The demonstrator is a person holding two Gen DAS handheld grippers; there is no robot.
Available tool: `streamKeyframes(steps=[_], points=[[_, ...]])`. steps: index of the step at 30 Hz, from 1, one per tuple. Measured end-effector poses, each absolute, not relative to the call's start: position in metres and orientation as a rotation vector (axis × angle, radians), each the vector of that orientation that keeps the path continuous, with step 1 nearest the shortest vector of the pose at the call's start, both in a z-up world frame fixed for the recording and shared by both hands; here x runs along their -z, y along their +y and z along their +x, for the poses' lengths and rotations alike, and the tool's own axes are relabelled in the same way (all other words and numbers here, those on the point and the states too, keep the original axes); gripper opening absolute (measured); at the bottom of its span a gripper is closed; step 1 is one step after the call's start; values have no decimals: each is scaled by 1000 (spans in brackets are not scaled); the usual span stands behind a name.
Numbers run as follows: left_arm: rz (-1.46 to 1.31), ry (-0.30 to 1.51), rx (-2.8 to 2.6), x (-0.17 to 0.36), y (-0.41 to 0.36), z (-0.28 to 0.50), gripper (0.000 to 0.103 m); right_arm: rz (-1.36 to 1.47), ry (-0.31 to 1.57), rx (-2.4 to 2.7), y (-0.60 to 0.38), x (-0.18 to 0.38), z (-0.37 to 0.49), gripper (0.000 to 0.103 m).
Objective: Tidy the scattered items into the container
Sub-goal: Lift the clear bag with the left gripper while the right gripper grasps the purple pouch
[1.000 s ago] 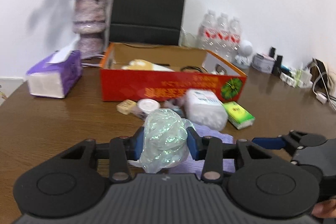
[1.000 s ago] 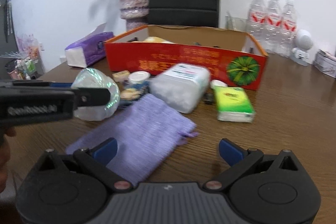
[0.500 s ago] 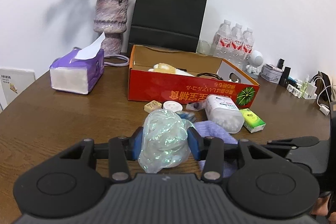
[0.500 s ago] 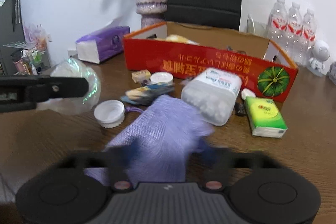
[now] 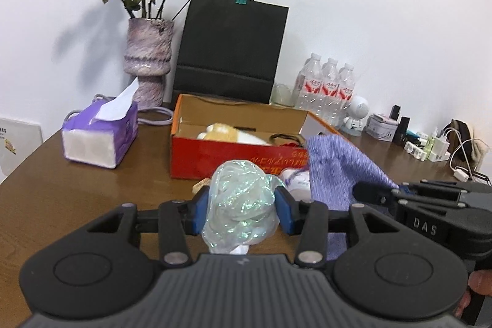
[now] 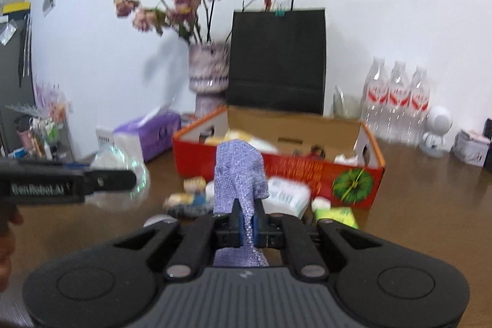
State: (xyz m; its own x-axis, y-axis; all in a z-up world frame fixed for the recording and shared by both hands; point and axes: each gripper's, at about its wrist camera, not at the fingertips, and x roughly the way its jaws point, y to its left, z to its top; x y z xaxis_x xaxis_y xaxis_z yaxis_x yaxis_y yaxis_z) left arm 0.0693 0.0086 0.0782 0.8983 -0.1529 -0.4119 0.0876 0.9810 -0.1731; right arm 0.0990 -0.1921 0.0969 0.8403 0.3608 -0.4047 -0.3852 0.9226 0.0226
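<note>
My left gripper (image 5: 241,212) is shut on a crumpled iridescent plastic bag (image 5: 241,205) and holds it above the table, in front of the red cardboard box (image 5: 215,156). My right gripper (image 6: 247,228) is shut on a purple woven pouch (image 6: 240,174), lifted off the table; the pouch also shows in the left wrist view (image 5: 335,171). The box (image 6: 307,171) is open on top and holds a yellowish soft item (image 5: 221,132) and a dark cord. A white container (image 6: 286,194), a green tissue pack (image 6: 336,215) and small items lie in front of the box.
A purple tissue box (image 5: 98,137) sits left of the red box. A vase of dried roses (image 5: 147,63) and a black paper bag (image 5: 230,51) stand behind it. Water bottles (image 5: 329,88), a white figurine and chargers line the back right.
Both grippers rose higher above the table. My right gripper closed on the purple pouch and lifted it off the table. The left still holds the plastic bag.
</note>
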Motion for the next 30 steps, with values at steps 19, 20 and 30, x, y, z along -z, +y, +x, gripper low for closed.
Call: streamKeyframes(steps=[19,20,30], points=[[-279,356,141,-119,8,212,46,129,320,-348,-196,-147,232,5],[-292,356,139,-117,9,222,46,135,322,-351,-197,-147,241,5],[-238,470,71,-78,8,304,45,111,396,-307,-198,-121,321,5]])
